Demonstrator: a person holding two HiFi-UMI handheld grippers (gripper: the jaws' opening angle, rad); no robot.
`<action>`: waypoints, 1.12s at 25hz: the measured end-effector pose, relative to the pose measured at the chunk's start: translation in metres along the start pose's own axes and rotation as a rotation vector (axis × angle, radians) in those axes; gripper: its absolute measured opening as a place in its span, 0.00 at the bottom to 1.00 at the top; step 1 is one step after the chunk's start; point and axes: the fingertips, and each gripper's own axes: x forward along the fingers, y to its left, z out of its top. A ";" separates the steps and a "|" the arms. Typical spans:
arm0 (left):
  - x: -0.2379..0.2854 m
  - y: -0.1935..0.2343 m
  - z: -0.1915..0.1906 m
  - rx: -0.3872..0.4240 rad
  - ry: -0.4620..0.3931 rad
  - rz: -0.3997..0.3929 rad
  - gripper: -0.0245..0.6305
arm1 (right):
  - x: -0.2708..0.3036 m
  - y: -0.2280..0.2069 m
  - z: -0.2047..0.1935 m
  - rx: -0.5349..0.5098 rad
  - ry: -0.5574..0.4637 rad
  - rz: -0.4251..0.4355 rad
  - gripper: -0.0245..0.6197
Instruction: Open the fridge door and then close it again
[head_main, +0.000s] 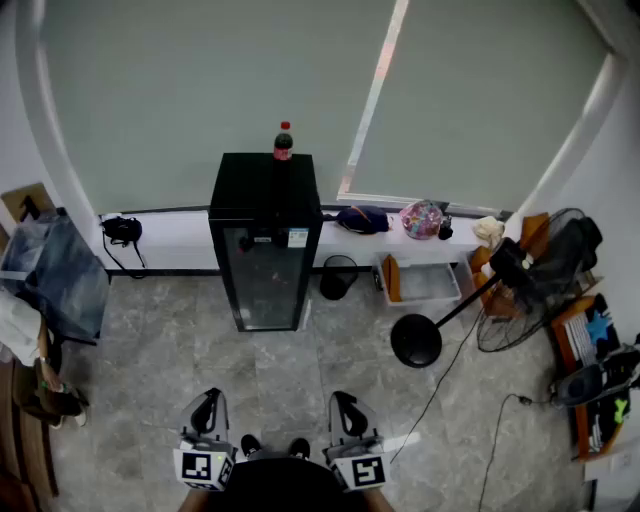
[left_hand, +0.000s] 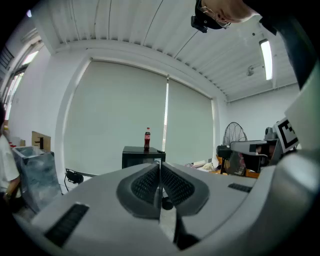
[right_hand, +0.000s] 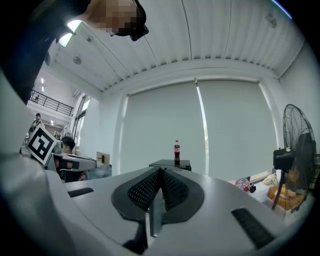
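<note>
Red-capped bottle (head_main: 283, 141) atop fridge (head_main: 265, 270), fan (head_main: 520, 265) nearby

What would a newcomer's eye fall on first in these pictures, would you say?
The black fridge stands against the window ledge, door shut, with a red-capped bottle on top. A fan stands to its right. The left gripper and right gripper, both shut and empty, hang at the head view's bottom, well short of the fridge.

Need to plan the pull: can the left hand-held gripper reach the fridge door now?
Probably not yet: bare floor separates the left hand-held gripper from the fridge door, though nothing blocks walking up.
</note>
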 end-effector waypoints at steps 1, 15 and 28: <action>0.000 -0.001 0.001 -0.006 -0.001 0.001 0.06 | 0.000 0.000 0.000 0.002 0.003 -0.001 0.05; 0.001 -0.002 0.001 -0.004 -0.013 -0.003 0.06 | -0.001 0.002 -0.003 -0.003 0.022 0.010 0.05; -0.005 0.002 0.001 -0.004 -0.016 0.017 0.06 | -0.001 0.005 -0.008 0.010 0.037 0.011 0.05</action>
